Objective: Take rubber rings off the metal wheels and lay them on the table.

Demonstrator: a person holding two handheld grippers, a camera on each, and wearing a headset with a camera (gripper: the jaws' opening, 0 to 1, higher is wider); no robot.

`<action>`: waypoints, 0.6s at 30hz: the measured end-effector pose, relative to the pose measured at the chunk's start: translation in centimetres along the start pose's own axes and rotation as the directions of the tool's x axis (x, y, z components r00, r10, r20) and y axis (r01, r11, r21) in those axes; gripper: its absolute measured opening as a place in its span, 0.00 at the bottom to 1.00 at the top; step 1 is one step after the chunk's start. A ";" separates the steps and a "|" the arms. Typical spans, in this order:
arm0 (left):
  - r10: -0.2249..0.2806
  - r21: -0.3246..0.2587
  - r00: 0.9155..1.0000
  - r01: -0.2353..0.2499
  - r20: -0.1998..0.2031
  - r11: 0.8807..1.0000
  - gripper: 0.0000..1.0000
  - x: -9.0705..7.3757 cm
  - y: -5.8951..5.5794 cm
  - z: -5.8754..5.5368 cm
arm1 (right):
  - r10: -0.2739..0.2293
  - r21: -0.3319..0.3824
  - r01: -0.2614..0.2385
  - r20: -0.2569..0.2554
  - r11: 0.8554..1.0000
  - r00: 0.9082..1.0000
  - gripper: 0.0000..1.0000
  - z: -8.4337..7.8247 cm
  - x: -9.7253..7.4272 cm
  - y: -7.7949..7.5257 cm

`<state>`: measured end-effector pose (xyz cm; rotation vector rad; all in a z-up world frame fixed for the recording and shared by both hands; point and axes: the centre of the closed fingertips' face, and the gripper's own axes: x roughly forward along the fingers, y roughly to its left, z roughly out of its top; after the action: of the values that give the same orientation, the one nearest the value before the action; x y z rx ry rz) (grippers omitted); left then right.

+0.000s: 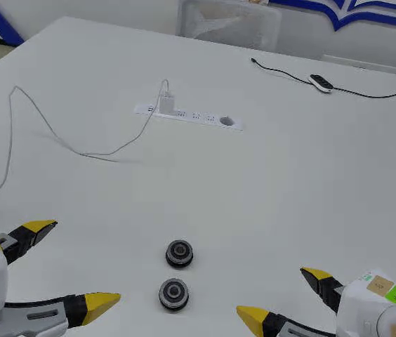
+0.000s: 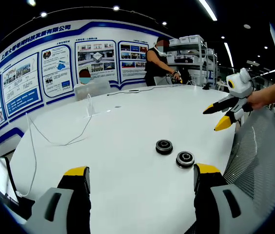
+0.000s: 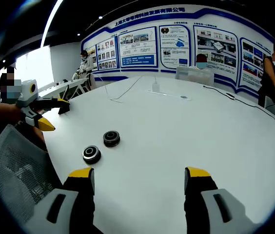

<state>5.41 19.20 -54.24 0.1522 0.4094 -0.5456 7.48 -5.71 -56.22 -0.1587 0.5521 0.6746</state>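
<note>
Left gripper (image 1: 78, 263) and right gripper (image 1: 279, 291) are hovering at the near edge, fingers spread, gripping nothing. 2 metal wheels (image 1: 180, 253) are sitting between them on the worktop (image 1: 289, 189), rubber rings (image 1: 161, 295) on. Risk: an unbraced wheel skidding or rolling away while a ring is being pulled. No container is coming into play. Power strip (image 1: 187, 116) is lying beyond.

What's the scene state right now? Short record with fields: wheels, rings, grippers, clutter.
wheels: near wheel and far wheel, lying flat on the table, close together but apart
rings: dark rubber rings seem fitted on both wheels, none laid on the table
left gripper: open, empty, left of the wheels
right gripper: open, empty, right of the wheels
clutter: power strip with charger and cable, farther back
</note>
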 end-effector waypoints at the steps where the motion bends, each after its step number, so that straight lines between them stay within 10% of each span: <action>1: 0.001 0.000 1.000 -0.001 -0.001 1.000 0.90 0.0 0.0 0.0 | 0.001 0.001 -0.001 0.001 1.000 1.000 0.76 0.1 0.0 0.0; 18: -0.049 0.045 0.998 0.050 -0.033 0.998 0.85 1.0 -1.1 -0.3 | -0.008 0.009 0.008 -0.010 1.000 1.000 0.74 -0.4 0.2 0.0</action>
<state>5.47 17.83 -54.94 0.1947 0.4325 -0.6023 7.49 -5.75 -56.65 -0.1558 0.5635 0.6638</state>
